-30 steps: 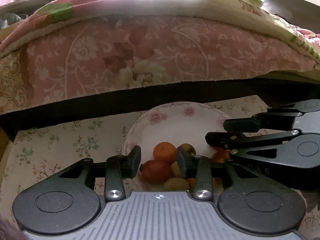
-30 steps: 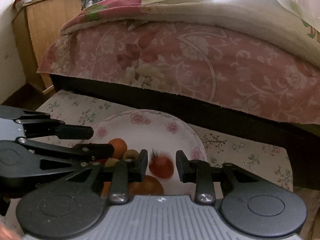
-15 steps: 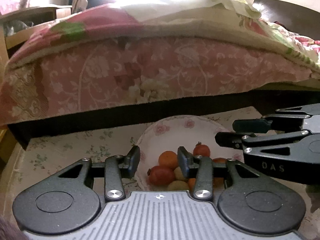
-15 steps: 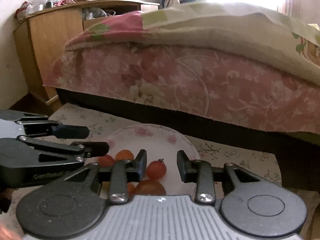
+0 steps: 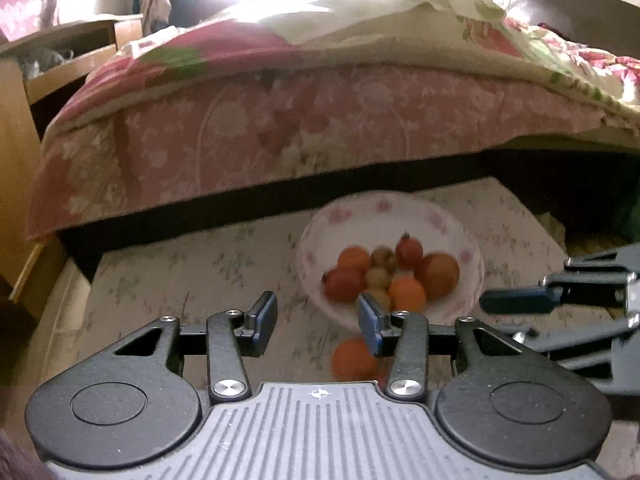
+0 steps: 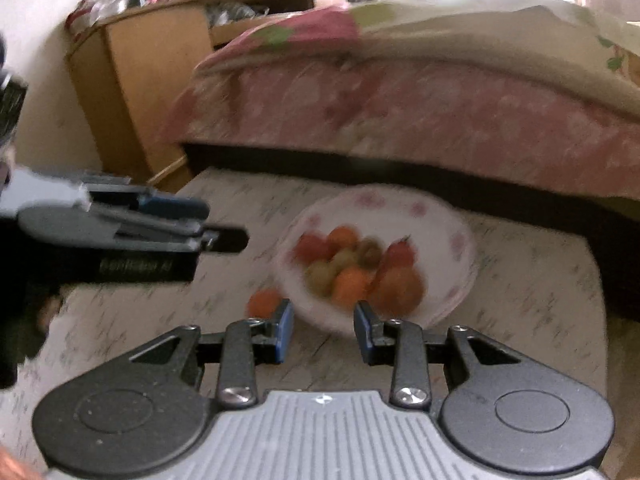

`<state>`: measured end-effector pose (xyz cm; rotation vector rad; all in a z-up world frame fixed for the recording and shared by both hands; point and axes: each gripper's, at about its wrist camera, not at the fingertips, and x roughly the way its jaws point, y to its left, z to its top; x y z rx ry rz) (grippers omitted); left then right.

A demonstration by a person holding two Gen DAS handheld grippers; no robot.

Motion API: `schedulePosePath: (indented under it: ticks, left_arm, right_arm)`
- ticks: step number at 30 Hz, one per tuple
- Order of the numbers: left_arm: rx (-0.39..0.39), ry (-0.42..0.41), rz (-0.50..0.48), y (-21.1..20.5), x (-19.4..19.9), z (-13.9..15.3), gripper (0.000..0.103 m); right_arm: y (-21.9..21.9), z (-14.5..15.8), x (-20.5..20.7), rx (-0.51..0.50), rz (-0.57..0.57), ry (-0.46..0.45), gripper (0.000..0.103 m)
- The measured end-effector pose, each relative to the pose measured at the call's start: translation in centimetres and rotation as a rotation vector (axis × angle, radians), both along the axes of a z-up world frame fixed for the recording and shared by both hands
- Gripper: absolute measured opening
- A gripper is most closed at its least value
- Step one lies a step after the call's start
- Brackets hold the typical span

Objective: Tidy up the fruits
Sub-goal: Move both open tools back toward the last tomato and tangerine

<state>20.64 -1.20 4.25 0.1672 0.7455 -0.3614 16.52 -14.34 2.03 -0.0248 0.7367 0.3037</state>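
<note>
Orange stray: we see one orange fruit [image 5: 352, 358] off the plate [image 5: 472, 276], on the floral tabletop [image 5: 168, 280]
Tongs: left tongs [image 5: 318, 322] and right tongs [image 6: 322, 334] both spread, empty
Risk: we judge a nudge could roll it away

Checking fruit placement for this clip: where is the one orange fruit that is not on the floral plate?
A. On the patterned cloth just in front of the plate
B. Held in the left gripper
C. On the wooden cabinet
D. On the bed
A: the lone orange fruit lies on the patterned cloth, just outside the near rim of the floral plate; both grippers are open and empty.
</note>
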Motion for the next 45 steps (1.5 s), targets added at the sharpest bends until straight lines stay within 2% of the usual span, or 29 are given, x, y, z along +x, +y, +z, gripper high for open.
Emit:
schedulePosePath:
  ticks: [7, 18, 23, 24, 38, 43, 45]
  left_arm:
    - [0.021, 0.054, -0.020, 1.4, -1.1, -1.0, 0.053]
    - [-0.033, 0.094, -0.024, 2.9, -0.9, -1.6, 0.058]
    - [-0.028, 0.117, -0.025, 3.0, -0.7, -2.5, 0.058]
    - [-0.026, 0.121, -0.026, 3.0, -0.7, -2.7, 0.058]
    - [0.016, 0.159, -0.115, -1.4, 0.7, -5.9, 0.059]
    - [0.028, 0.157, -0.092, -2.7, 1.8, -7.3, 0.057]
    - [0.028, 0.158, -0.084, -3.1, 1.9, -7.3, 0.052]
  right_arm:
    - [2.6, -2.1, -0.4, -0.009, 0.043, 0.061, 0.033]
    - [4.9, -4.4, 1.9, -0.028, 0.045, 0.104, 0.033]
    - [5.5, -5.2, 2.7, -0.042, 0.042, 0.120, 0.033]
    - [5.5, -5.2, 2.6, -0.047, 0.042, 0.120, 0.030]
    - [-0.2, -3.5, -2.5, -0.053, 0.020, 0.190, 0.029]
    - [-1.5, -3.7, -2.9, -0.007, 0.002, 0.216, 0.029]
    - [-1.7, -3.7, -2.8, -0.006, -0.006, 0.212, 0.029]
